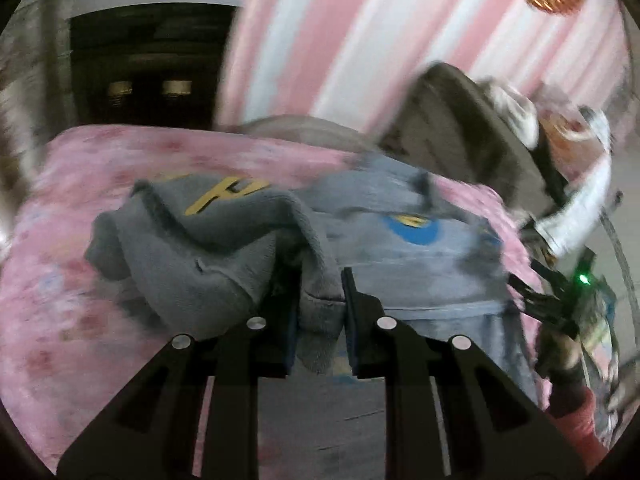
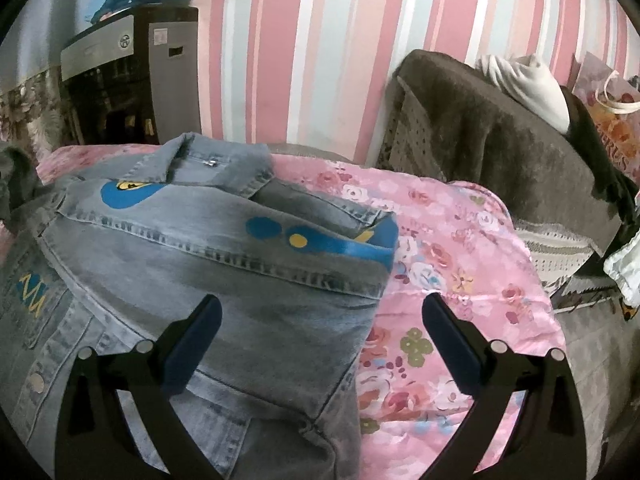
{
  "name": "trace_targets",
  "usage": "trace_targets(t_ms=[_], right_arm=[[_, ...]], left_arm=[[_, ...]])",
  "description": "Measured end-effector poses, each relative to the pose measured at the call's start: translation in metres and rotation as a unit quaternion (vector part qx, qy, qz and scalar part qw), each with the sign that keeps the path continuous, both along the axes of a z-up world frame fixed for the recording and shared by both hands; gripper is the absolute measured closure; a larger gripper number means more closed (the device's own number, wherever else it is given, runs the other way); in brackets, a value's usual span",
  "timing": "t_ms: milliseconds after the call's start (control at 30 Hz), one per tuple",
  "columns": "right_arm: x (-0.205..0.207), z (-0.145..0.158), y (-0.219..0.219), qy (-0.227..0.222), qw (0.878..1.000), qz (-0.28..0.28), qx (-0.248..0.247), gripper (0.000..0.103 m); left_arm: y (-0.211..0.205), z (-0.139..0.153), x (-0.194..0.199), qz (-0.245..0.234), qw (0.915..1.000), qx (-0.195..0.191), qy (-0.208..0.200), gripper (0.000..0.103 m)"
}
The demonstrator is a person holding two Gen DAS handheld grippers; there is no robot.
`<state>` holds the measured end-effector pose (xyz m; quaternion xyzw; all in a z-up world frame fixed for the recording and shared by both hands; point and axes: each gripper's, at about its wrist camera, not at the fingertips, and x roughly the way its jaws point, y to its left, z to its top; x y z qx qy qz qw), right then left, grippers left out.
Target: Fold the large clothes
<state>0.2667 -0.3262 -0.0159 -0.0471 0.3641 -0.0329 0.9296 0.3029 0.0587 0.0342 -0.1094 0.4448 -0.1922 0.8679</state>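
A light blue denim jacket (image 2: 192, 248) with blue and yellow patches lies on the pink floral bedspread (image 2: 460, 280), collar at the far side. In the left wrist view my left gripper (image 1: 320, 304) is shut on a fold of grey fleecy cloth (image 1: 208, 256) with yellow lettering, lifted above the bed; the denim jacket (image 1: 420, 272) lies just behind it. My right gripper (image 2: 320, 320) is open and empty, hovering over the jacket's right edge. It also shows at the right of the left wrist view (image 1: 560, 304).
A brown blanket-covered headboard or chair (image 2: 500, 152) with a white pillow (image 2: 532, 84) stands at the right. A dark cabinet (image 2: 132, 80) stands at the back left against the pink striped wall (image 2: 320, 48).
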Motion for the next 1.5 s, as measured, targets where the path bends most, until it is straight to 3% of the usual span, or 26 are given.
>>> trace_targets(t_ms=[267, 400, 533, 667, 767, 867, 933, 1000, 1300, 1467, 1500], right_arm=[[0.003, -0.002, -0.002, 0.001, 1.000, -0.003, -0.005, 0.003], [0.004, -0.006, -0.003, 0.006, 1.000, -0.006, -0.006, 0.003], [0.003, -0.007, -0.001, 0.008, 1.000, -0.003, -0.014, 0.003], [0.003, -0.005, 0.001, 0.010, 1.000, 0.001, -0.006, 0.003], [0.003, -0.002, 0.007, 0.012, 1.000, 0.010, -0.003, 0.003], [0.003, 0.003, 0.017, 0.011, 1.000, 0.023, -0.013, 0.003], [0.002, 0.007, 0.023, 0.011, 0.999, 0.032, -0.014, 0.003], [0.001, 0.011, 0.029, 0.009, 0.999, 0.040, -0.015, 0.003], [0.007, 0.012, 0.059, 0.016, 0.998, 0.066, -0.002, 0.003], [0.017, 0.011, 0.089, 0.025, 0.994, 0.098, 0.040, 0.005], [0.021, 0.010, 0.094, 0.031, 0.993, 0.105, 0.053, 0.010]], left_arm=[[-0.114, -0.018, 0.009, -0.089, 0.9957, -0.012, 0.023, 0.085], [-0.149, -0.039, 0.022, -0.098, 0.9945, 0.011, 0.036, 0.086], [-0.166, -0.060, 0.036, -0.101, 0.9924, 0.059, 0.037, 0.086], [-0.159, -0.063, 0.040, -0.110, 0.9914, 0.057, 0.041, 0.081], [-0.157, -0.062, 0.038, -0.125, 0.9902, 0.043, 0.043, 0.061], [-0.161, -0.057, 0.028, -0.141, 0.9883, 0.047, 0.035, 0.042], [-0.163, -0.052, 0.020, -0.145, 0.9875, 0.056, 0.024, 0.025], [-0.160, -0.046, 0.014, -0.145, 0.9873, 0.065, 0.013, 0.018], [-0.105, -0.036, 0.005, -0.100, 0.9868, 0.125, -0.020, 0.015], [-0.048, -0.029, 0.007, -0.046, 0.9850, 0.159, -0.048, 0.010], [-0.039, -0.029, 0.008, -0.038, 0.9842, 0.165, -0.053, 0.009]])
